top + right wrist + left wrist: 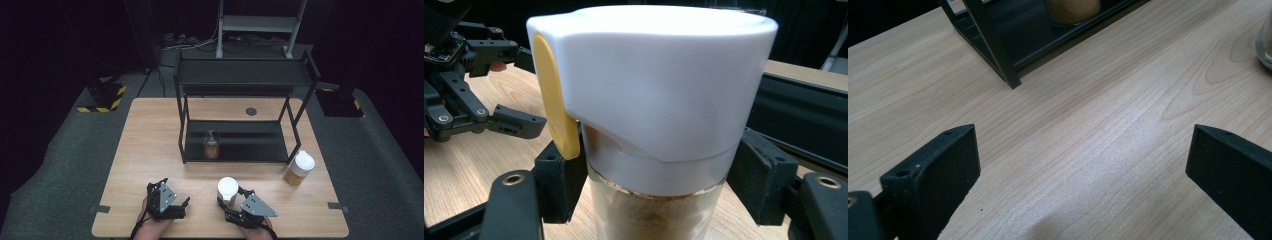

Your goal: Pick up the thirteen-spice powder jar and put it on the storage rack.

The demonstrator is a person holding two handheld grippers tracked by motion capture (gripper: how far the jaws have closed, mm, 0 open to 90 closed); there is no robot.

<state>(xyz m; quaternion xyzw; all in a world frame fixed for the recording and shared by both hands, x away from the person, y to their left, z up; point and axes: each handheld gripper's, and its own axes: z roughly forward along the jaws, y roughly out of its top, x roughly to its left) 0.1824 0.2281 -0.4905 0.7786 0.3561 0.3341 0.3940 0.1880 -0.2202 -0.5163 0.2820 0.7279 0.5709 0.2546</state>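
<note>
Jar (pixel 227 191) upright at my near table edge: clear glass, tan powder inside, white cap (pixel 649 75) with a yellow tab (pixel 555 100) on its side.

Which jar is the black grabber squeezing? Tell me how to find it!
Start at the black shelf rack on the wooden table, then come toward the near edge. The held jar stands there between the right gripper jaws. Unlike the other white-lidded jar at the rack's right, it is gripped.

white-capped jar (pixel 651 100), yellow tab, tan powder; black rack (pixel 240 80); pale wood table (pixel 150 150).
</note>
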